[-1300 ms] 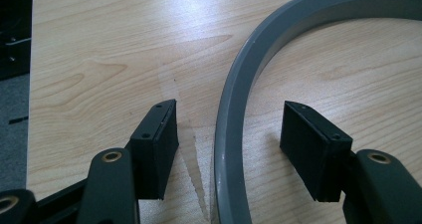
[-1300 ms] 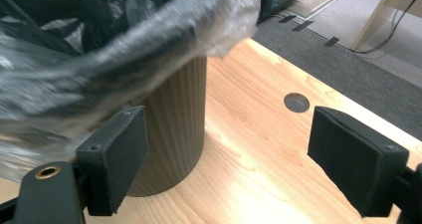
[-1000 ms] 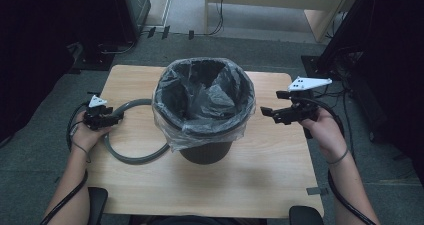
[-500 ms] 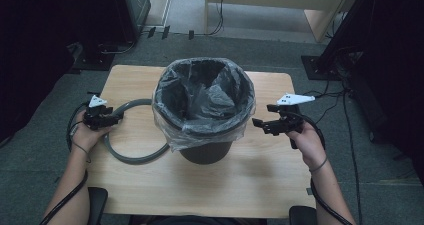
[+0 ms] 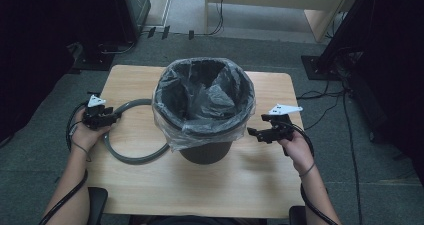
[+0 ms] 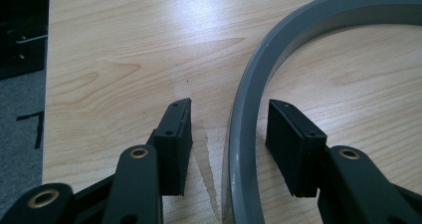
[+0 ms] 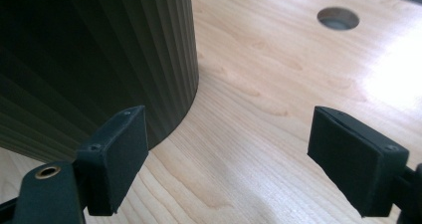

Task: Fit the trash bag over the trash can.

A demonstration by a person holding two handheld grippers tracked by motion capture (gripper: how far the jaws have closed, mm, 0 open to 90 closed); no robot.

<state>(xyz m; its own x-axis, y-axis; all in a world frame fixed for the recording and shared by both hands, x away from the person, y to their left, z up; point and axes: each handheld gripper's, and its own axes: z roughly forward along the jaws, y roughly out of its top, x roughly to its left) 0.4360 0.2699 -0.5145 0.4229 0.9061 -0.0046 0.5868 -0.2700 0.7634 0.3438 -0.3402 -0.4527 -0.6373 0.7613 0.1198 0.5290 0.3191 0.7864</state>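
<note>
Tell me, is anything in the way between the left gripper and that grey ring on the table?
Nothing visible. The left gripper already straddles the grey ring, jaws closing with the ring between them, not yet pressing on it.

Grey ring's (image 5: 131,155) right arc behind the bin (image 5: 205,152); bin's ribbed wall cut off top and left.

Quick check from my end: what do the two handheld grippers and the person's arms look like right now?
Both grippers, left gripper and right gripper, are black, each topped by a pale three-cornered plate and trailing a black cable. Their pads are ribbed black blocks on arms with brass-coloured pivots. Forearms are bare, with a thin band on each wrist.
</note>
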